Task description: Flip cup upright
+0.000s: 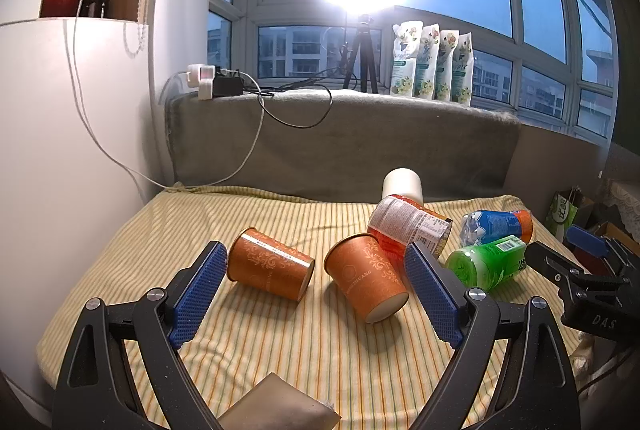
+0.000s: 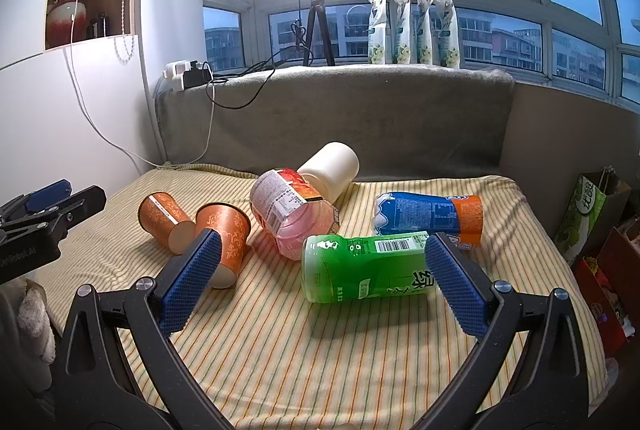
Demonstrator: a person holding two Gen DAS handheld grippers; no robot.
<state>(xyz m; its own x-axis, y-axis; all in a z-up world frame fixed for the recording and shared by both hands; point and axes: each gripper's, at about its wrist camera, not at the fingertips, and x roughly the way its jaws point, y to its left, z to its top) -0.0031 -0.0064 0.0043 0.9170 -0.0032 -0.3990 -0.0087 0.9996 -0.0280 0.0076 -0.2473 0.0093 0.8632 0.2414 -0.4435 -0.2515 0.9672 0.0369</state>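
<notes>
Two orange paper cups lie on their sides on the striped cloth. The left cup point(image 1: 270, 264) point(image 2: 166, 220) lies with its base toward the right. The right cup point(image 1: 366, 276) point(image 2: 226, 238) lies with its base toward me. My left gripper point(image 1: 316, 288) is open and empty, its blue pads either side of both cups, a little short of them. My right gripper point(image 2: 320, 280) is open and empty, in front of the green bottle point(image 2: 362, 266); it also shows at the right edge of the left wrist view point(image 1: 576, 254).
A pink bottle point(image 2: 290, 216), a white cup point(image 2: 330, 169), a blue-and-orange bottle point(image 2: 428, 216) and the green bottle point(image 1: 486, 262) lie to the right of the cups. A grey padded wall point(image 1: 340, 141) backs the table. Boxes point(image 2: 592, 205) stand off the right edge.
</notes>
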